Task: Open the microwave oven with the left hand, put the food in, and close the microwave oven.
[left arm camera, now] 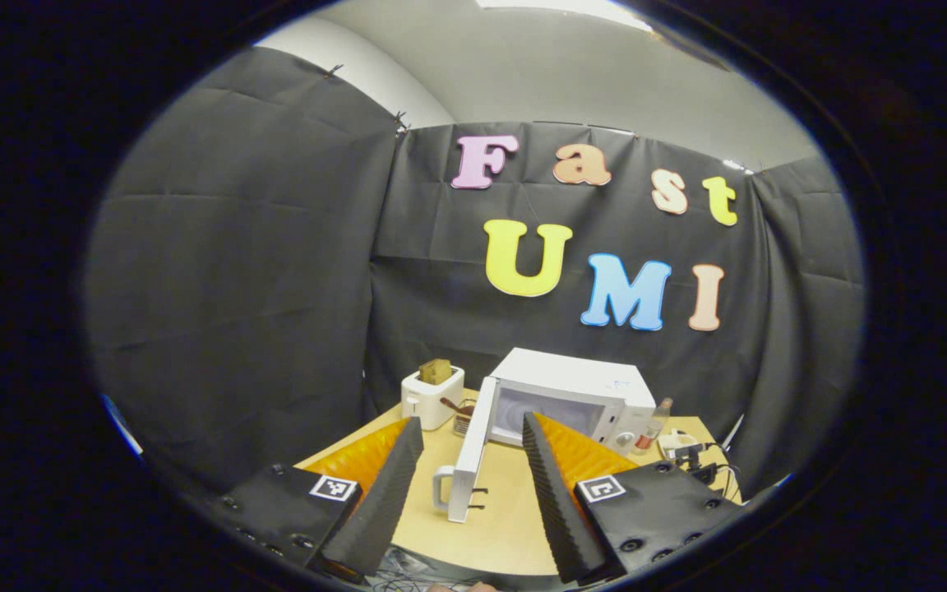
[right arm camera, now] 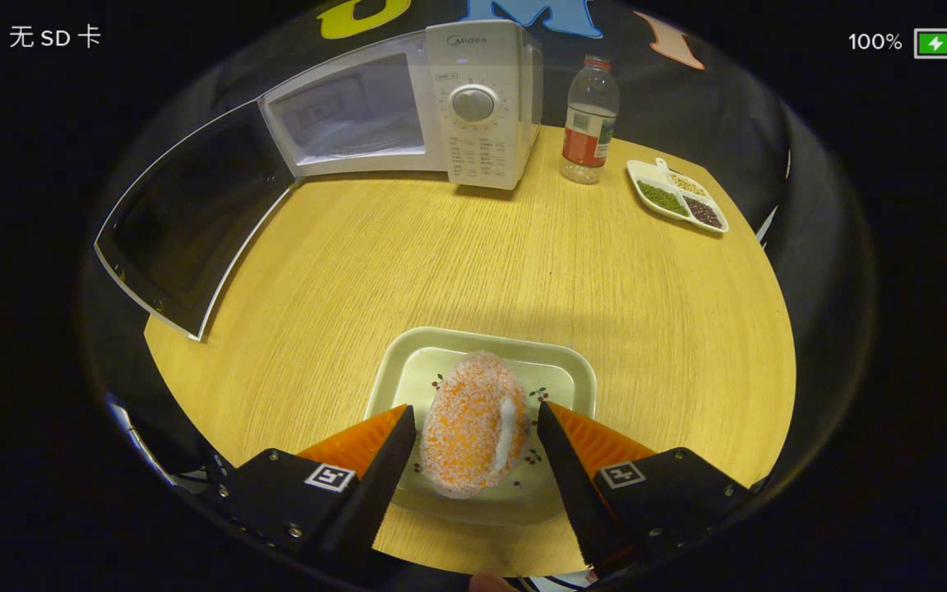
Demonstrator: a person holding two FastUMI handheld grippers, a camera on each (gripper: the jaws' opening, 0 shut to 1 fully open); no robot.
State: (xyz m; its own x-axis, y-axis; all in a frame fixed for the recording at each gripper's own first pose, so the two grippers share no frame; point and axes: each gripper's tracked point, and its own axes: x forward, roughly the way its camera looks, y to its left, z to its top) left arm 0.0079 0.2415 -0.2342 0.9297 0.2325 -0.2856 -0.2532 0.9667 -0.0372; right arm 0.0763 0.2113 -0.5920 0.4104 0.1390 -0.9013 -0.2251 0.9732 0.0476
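The white microwave (left arm camera: 572, 395) stands at the back of the round wooden table (left arm camera: 506, 518), its door (left arm camera: 469, 448) swung wide open to the left. My left gripper (left arm camera: 472, 419) is open, held high and well back from it, with nothing between its fingers. In the right gripper view the microwave (right arm camera: 482, 107) and its open door (right arm camera: 186, 222) are at the top left. The food (right arm camera: 473, 423), an orange sugar-coated bun, lies on a pale square plate (right arm camera: 482, 341) near the table's front edge. My right gripper (right arm camera: 474, 409) is open, with a finger close on each side of the bun.
A white toaster (left arm camera: 432, 395) with bread in it stands left of the microwave. A plastic bottle (right arm camera: 591, 119) and a divided dish of beans (right arm camera: 677, 196) sit to the microwave's right. Bare tabletop (right arm camera: 523, 263) lies between the plate and the microwave.
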